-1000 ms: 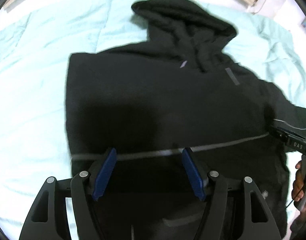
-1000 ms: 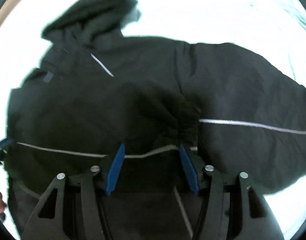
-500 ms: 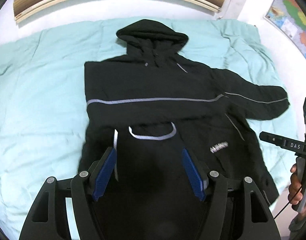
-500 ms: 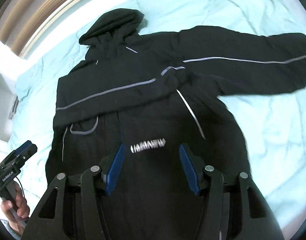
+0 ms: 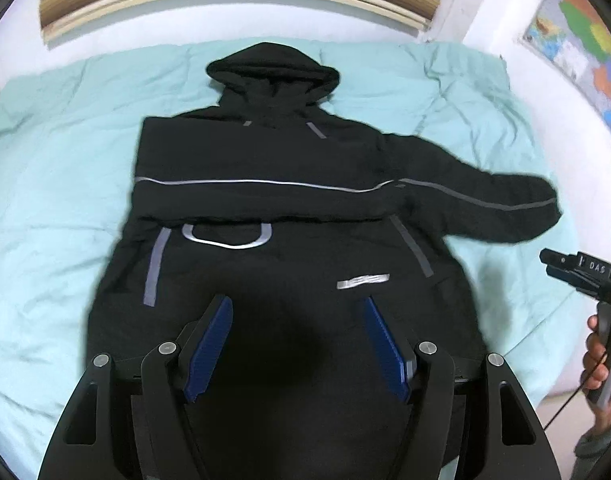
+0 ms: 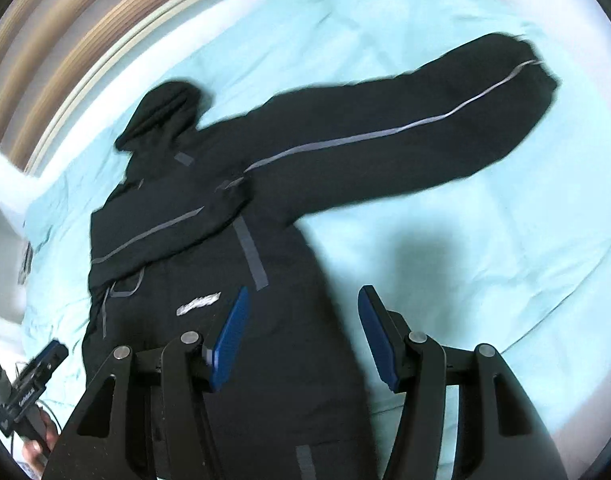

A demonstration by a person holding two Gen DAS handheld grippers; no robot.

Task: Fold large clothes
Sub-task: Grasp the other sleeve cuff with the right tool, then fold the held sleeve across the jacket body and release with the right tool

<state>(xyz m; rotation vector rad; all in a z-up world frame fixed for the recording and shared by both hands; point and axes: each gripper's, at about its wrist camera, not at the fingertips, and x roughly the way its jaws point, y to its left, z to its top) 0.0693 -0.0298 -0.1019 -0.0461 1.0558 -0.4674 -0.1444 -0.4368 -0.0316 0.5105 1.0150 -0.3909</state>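
Left wrist view, our left gripper (image 5: 297,340) spread wide and empty above the black hooded jacket (image 5: 273,208), our right gripper (image 6: 301,336) likewise agape, jacket flat on the mint duvet (image 5: 57,184), one sleeve (image 6: 405,132) stretched outward.

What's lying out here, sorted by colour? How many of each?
Black: 3, the hooded jacket, left gripper and right gripper.
Pale teal: 1, the bedspread.
Multicoloured: 1, the wall map.
Total: 5.
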